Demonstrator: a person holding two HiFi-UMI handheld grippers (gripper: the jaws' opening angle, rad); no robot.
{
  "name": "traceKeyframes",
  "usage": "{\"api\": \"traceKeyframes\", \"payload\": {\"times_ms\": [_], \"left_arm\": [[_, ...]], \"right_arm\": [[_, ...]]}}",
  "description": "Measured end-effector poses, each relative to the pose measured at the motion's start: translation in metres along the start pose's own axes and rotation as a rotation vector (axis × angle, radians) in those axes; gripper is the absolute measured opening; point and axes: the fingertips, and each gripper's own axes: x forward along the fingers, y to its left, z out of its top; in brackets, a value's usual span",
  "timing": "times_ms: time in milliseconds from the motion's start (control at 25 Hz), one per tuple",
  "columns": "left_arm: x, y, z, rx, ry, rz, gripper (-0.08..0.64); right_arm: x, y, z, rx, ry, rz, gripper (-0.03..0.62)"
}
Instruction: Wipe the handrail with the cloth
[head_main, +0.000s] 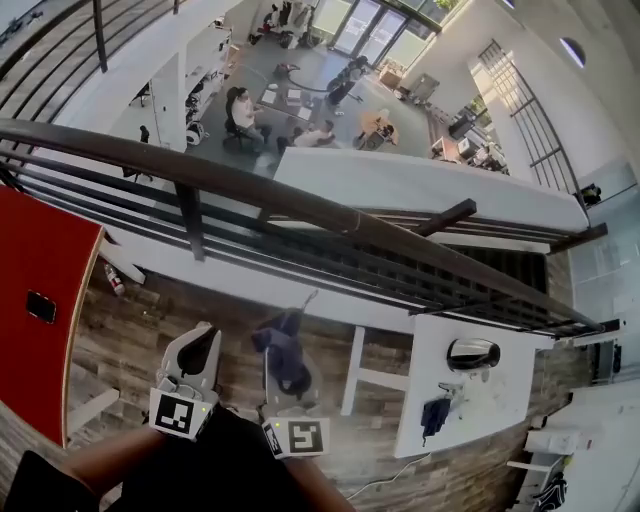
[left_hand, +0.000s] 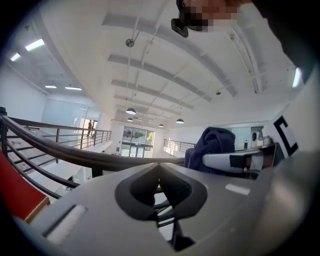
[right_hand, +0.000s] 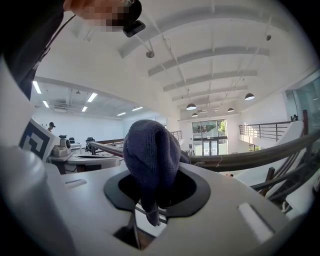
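The dark handrail (head_main: 300, 205) curves across the head view from upper left to lower right, beyond both grippers. My right gripper (head_main: 285, 378) is shut on a dark blue cloth (head_main: 283, 352), which bunches up above its jaws (right_hand: 150, 155). The rail (right_hand: 260, 155) passes behind the cloth in the right gripper view, apart from it. My left gripper (head_main: 200, 358) is held beside the right one, below the rail; its jaws meet with nothing between them (left_hand: 160, 186). From the left gripper view the cloth (left_hand: 212, 142) shows at the right, and the rail (left_hand: 75, 155) crosses ahead.
Thinner lower bars and a post (head_main: 190, 222) run under the handrail. A red panel (head_main: 40, 290) stands at the left, a white table (head_main: 480, 400) with small items at the right. Beyond the railing is a drop to a lower floor with people.
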Motion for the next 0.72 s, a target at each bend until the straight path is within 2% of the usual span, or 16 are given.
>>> {"api": "traceKeyframes", "payload": {"times_ms": [160, 360, 720], "left_arm": [[0.030, 0.034, 0.010, 0.014, -0.014, -0.004, 0.000], [0.056, 0.078, 0.018, 0.030, -0.021, 0.036, 0.000], [0.082, 0.118, 0.038, 0.048, -0.050, 0.169, 0.000]], "right_arm": [[0.050, -0.001, 0.009, -0.002, 0.002, 0.006, 0.103], [0.107, 0.000, 0.025, 0.006, -0.029, 0.025, 0.103], [0.212, 0.013, 0.053, 0.022, -0.078, 0.180, 0.103]]}}
